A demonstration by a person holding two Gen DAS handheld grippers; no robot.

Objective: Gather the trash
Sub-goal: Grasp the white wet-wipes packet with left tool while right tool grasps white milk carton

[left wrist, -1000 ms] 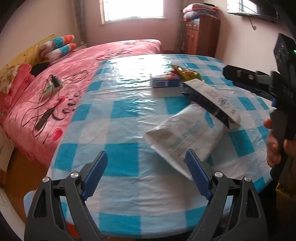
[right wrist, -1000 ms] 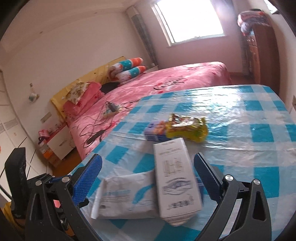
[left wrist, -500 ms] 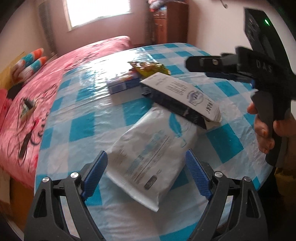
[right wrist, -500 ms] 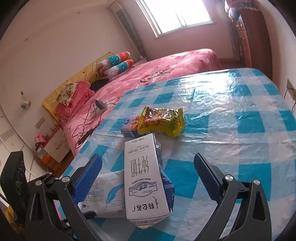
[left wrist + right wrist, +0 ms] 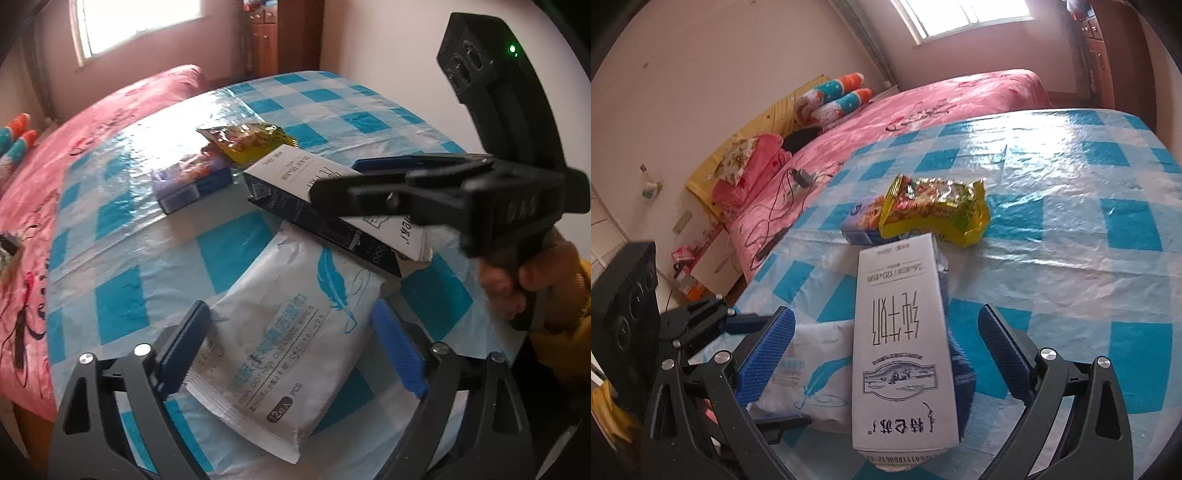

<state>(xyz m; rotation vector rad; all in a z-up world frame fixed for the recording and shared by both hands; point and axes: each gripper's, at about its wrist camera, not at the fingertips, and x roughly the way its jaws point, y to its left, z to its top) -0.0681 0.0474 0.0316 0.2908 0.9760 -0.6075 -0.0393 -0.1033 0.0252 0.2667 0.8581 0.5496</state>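
Observation:
A white wipes packet (image 5: 291,339) with a blue feather print lies near the table's front edge, between the fingers of my open left gripper (image 5: 291,350). A white and dark blue milk carton (image 5: 901,347) lies partly on the packet (image 5: 809,380), between the fingers of my open right gripper (image 5: 886,358). The carton also shows in the left wrist view (image 5: 332,199), with the right gripper (image 5: 369,177) above it. Farther back lie a yellow snack bag (image 5: 934,210) and a small blue box (image 5: 860,221).
The round table has a blue and white checked plastic cloth (image 5: 1071,236). A pink bed (image 5: 886,122) with cables and pillows stands to the left. A wooden cabinet (image 5: 273,40) stands by the far wall.
Both grippers have moved forward and lower. The wipes packet now sits between my left fingers, and the milk carton sits between my right fingers. Both stay open.

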